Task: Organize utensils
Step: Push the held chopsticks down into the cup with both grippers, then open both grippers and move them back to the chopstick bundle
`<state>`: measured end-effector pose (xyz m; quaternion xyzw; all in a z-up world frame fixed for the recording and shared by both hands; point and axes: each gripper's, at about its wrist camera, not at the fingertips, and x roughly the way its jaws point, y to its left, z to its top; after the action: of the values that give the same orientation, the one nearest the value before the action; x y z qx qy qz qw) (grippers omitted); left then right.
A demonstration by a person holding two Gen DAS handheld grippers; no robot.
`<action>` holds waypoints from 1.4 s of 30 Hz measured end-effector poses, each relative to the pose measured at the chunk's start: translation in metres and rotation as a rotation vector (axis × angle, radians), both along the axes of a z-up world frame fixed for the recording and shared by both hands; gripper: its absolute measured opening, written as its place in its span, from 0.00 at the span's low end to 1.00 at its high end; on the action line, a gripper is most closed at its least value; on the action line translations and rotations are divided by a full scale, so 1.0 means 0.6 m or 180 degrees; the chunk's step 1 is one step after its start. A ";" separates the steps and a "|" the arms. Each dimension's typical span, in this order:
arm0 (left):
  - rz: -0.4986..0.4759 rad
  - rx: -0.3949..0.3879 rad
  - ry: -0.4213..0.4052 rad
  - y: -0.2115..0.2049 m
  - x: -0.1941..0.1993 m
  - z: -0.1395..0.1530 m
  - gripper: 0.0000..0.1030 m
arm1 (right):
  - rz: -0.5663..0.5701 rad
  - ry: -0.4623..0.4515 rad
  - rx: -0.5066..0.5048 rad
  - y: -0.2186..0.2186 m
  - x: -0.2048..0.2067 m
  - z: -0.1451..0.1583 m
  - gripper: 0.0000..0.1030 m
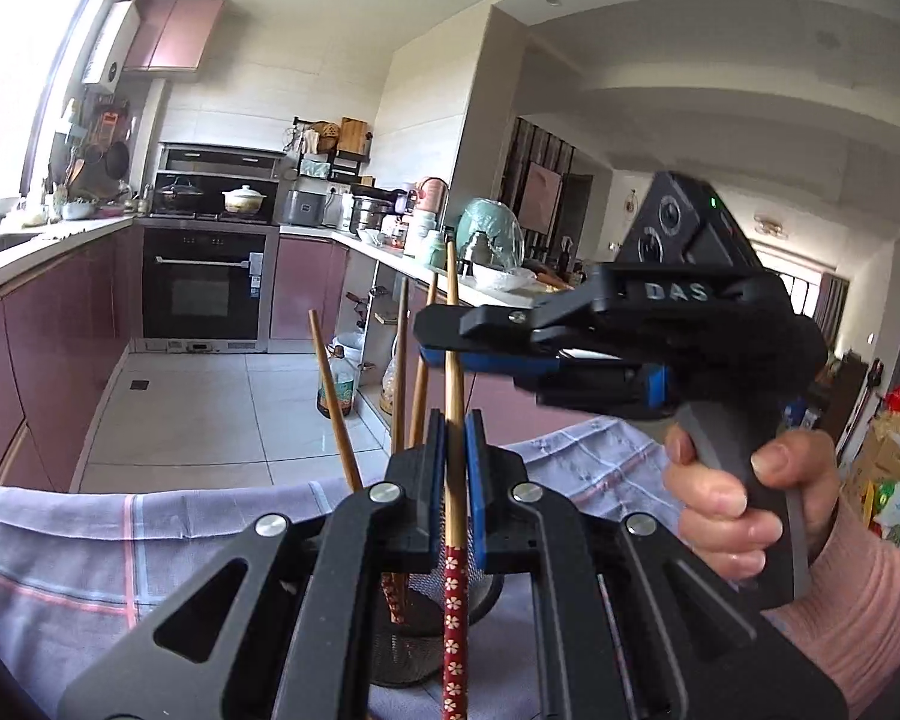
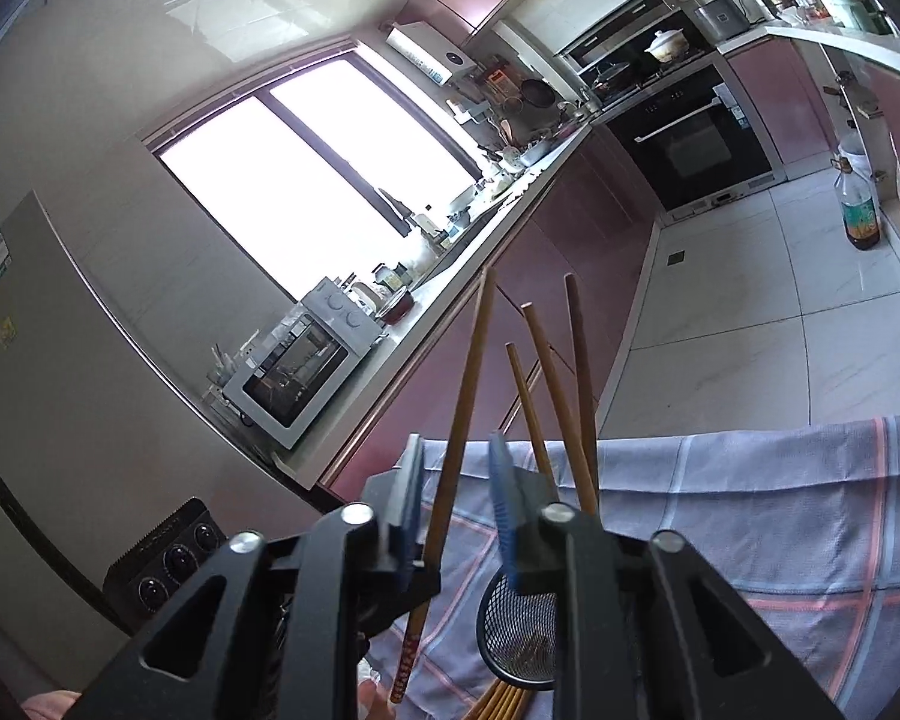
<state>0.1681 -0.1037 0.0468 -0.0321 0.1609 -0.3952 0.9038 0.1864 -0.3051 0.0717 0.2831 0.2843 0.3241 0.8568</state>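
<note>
My left gripper (image 1: 455, 441) is shut on a wooden chopstick (image 1: 453, 396) with a red flowered handle, holding it upright over a black mesh holder (image 1: 411, 636). Several plain chopsticks (image 1: 336, 402) lean in that holder. In the left wrist view my right gripper (image 1: 429, 339) reaches in from the right at the chopstick's upper part. In the right wrist view the same chopstick (image 2: 456, 450) stands between the right gripper's (image 2: 456, 468) blue pads, which are apart and do not press it. The holder (image 2: 519, 630) sits just below. More chopsticks (image 2: 501, 702) lie on the cloth.
A lavender plaid cloth (image 1: 90, 546) covers the table, whose far edge drops to a tiled floor (image 2: 750, 312). A hand in a pink sleeve (image 1: 726, 498) holds the right gripper's handle. An oil bottle (image 2: 861, 210) stands on the floor by the counters.
</note>
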 end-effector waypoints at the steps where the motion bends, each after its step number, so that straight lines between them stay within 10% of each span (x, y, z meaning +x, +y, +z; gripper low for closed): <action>1: -0.0014 0.0020 0.0008 0.001 -0.002 -0.003 0.07 | 0.0004 -0.0048 -0.0071 0.004 -0.004 0.007 0.05; 11: -0.0070 0.0310 -0.0014 -0.032 0.030 0.040 0.08 | -0.0239 -0.0813 -0.1159 0.069 -0.052 0.104 0.05; 24: -0.0090 0.0230 -0.0025 -0.032 0.056 0.080 0.07 | -0.0301 -0.1050 -0.1399 0.091 -0.056 0.131 0.05; 33: 0.0096 0.0522 0.0206 -0.039 0.073 0.027 0.07 | -0.0176 -0.0658 -0.1520 0.103 -0.010 0.080 0.05; 42: 0.0357 0.0450 0.0547 -0.006 0.095 -0.003 0.15 | -0.0311 -0.0481 -0.1468 0.080 -0.019 0.056 0.29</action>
<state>0.2249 -0.1071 0.0452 -0.0110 0.2632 -0.3275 0.9074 0.1751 -0.2572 0.1051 0.0683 0.2719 0.2290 0.9322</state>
